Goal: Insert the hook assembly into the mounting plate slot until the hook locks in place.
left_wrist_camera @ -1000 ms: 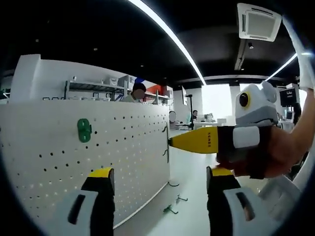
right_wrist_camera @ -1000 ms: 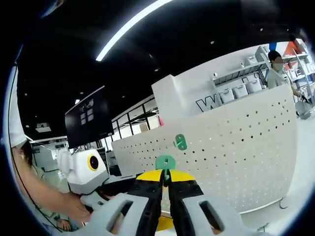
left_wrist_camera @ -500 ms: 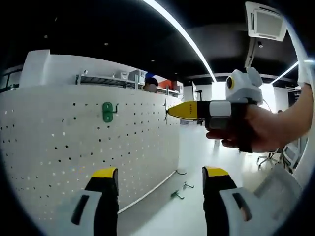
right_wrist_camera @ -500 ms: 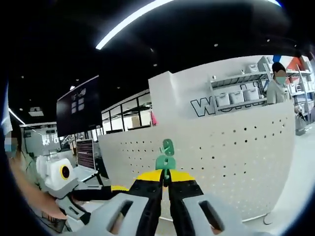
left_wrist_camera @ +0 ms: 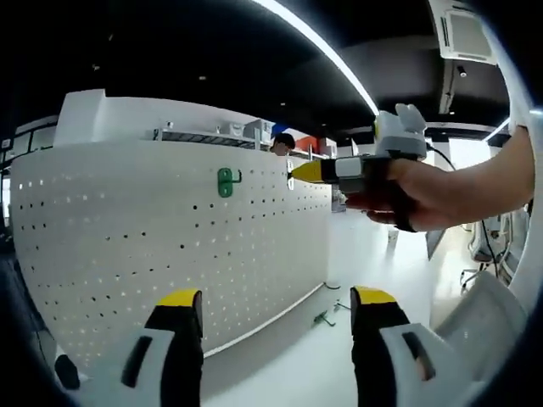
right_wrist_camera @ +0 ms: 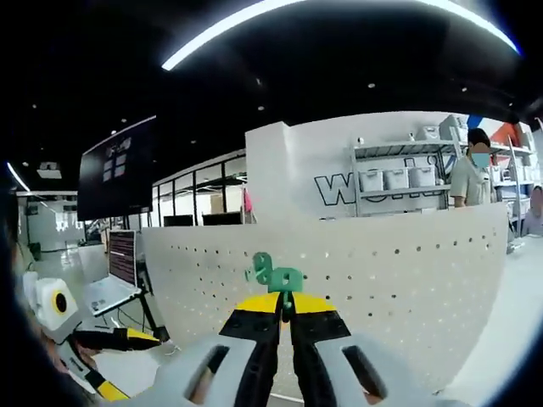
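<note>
A white pegboard mounting plate stands upright, and one green hook is fixed high on it. My left gripper is open and empty, well back from the board. My right gripper comes in from the right in a person's hand, its yellow tip close to the board beside the fixed hook. In the right gripper view, my right gripper is shut on a green hook assembly. The fixed green hook sits just left of it on the pegboard. My left gripper shows at lower left.
Loose hooks lie on the white surface at the foot of the board. A person stands behind the board near shelves with boxes. A laptop sits at the far left.
The right gripper has carried the held hook farther along and closer to the board, now just right of the fixed hook. Both views shifted with the hands.
</note>
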